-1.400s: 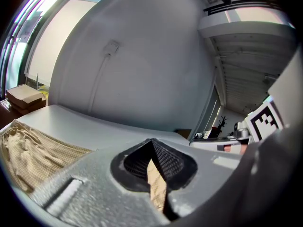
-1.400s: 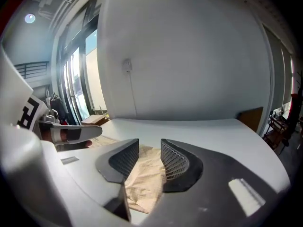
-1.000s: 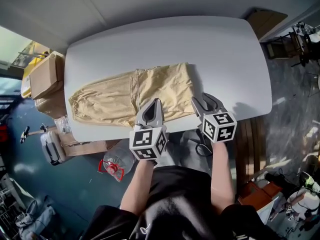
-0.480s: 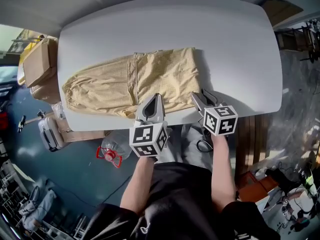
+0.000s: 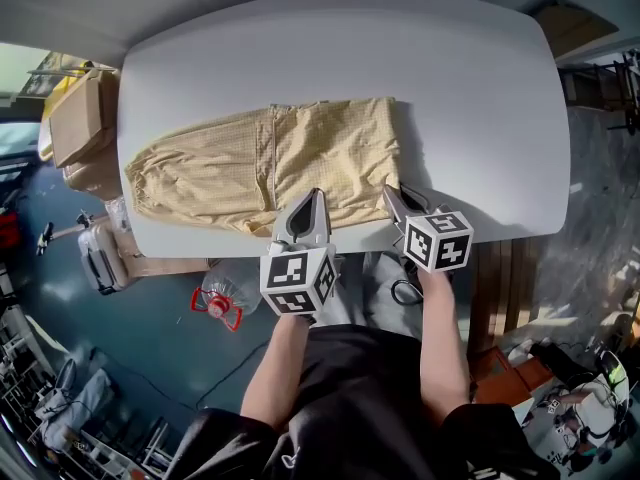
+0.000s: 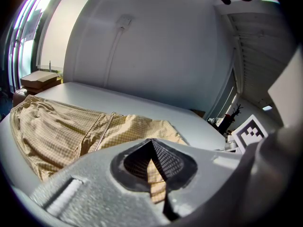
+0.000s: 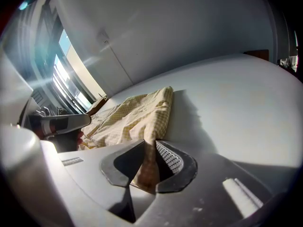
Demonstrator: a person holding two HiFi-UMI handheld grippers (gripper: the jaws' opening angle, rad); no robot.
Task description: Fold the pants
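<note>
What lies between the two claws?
Head view: only the pants edge, held by the left gripper and the right gripper, whose jaws just closed on it.

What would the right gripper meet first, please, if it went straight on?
Most likely the yellow checked pants: the right gripper, whose jaws have just been closing, pinches their near edge, and more cloth lies ahead.
</note>
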